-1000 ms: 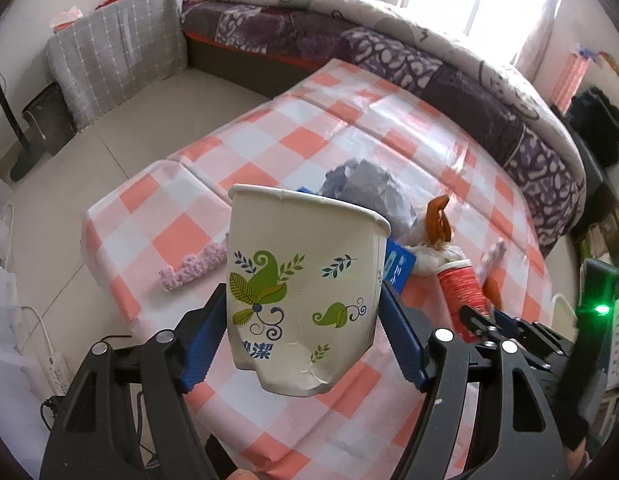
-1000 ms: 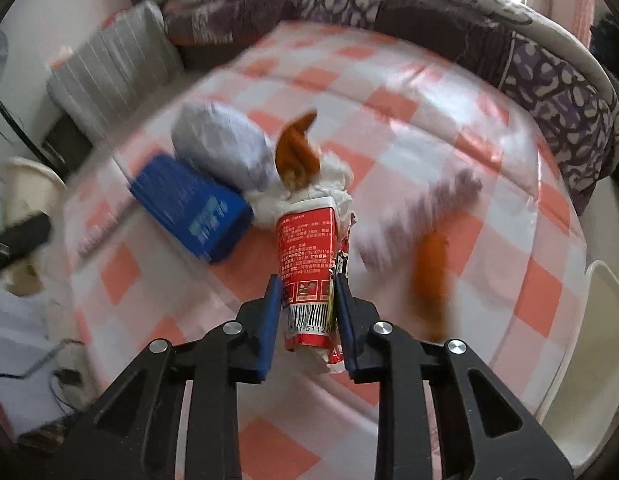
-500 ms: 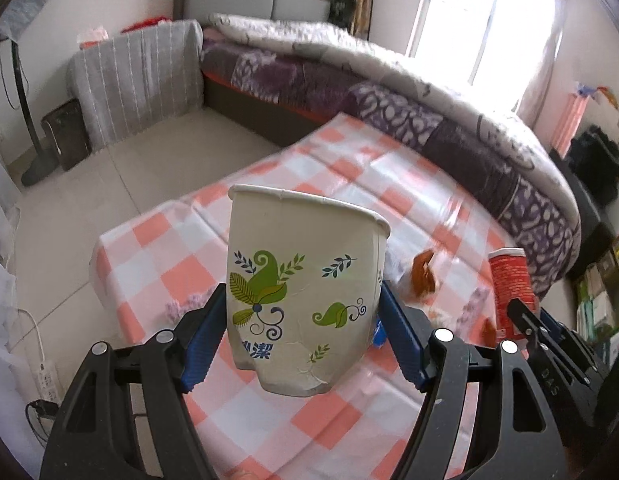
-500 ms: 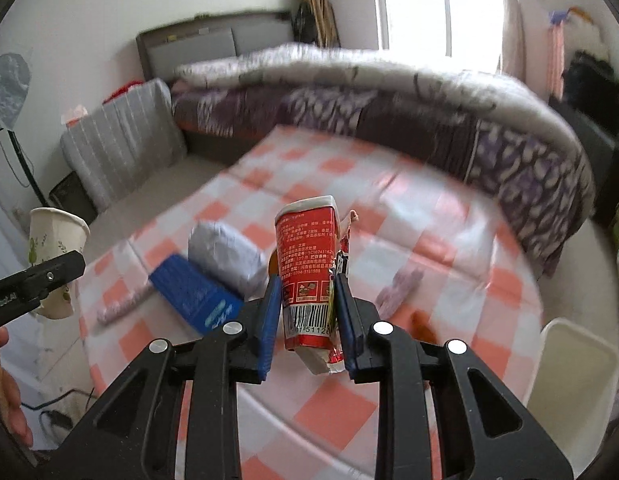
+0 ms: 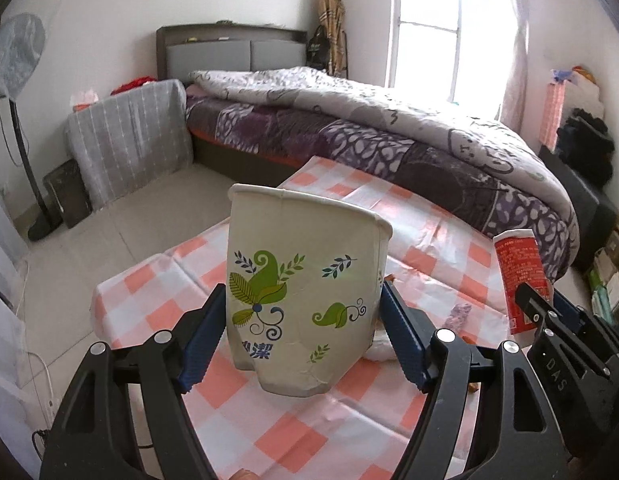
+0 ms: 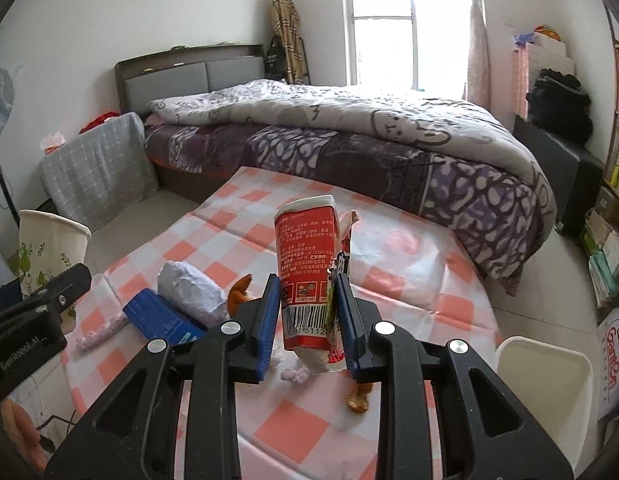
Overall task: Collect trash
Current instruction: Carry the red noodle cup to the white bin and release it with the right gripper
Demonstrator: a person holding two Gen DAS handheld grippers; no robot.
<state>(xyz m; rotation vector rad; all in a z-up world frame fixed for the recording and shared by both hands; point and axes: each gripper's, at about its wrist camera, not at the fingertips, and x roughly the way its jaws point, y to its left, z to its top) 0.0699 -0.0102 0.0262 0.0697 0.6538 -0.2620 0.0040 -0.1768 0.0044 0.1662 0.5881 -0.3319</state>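
Observation:
My left gripper (image 5: 301,340) is shut on a dented white paper cup (image 5: 305,292) printed with green leaves, held upright above the checked table (image 5: 269,432). My right gripper (image 6: 309,320) is shut on a crushed red carton (image 6: 307,268) with a barcode, lifted over the same table. The carton (image 5: 519,280) shows at the right edge of the left wrist view, and the cup (image 6: 49,252) at the left edge of the right wrist view. Still lying on the tablecloth are a grey wrapped bundle (image 6: 191,290), a blue packet (image 6: 161,318), orange peel pieces (image 6: 357,398) and a lilac scrap (image 6: 101,334).
A white bin (image 6: 545,392) stands by the table's right side. Behind the table is a bed (image 6: 369,140) with a purple quilt. A grey-covered box (image 6: 97,168) and a fan (image 5: 13,80) stand at the left; shelves with books (image 6: 613,200) line the right wall.
Both grippers have risen and tilted up with the cup and carton still held, so the table has dropped lower in view and the room behind now shows.

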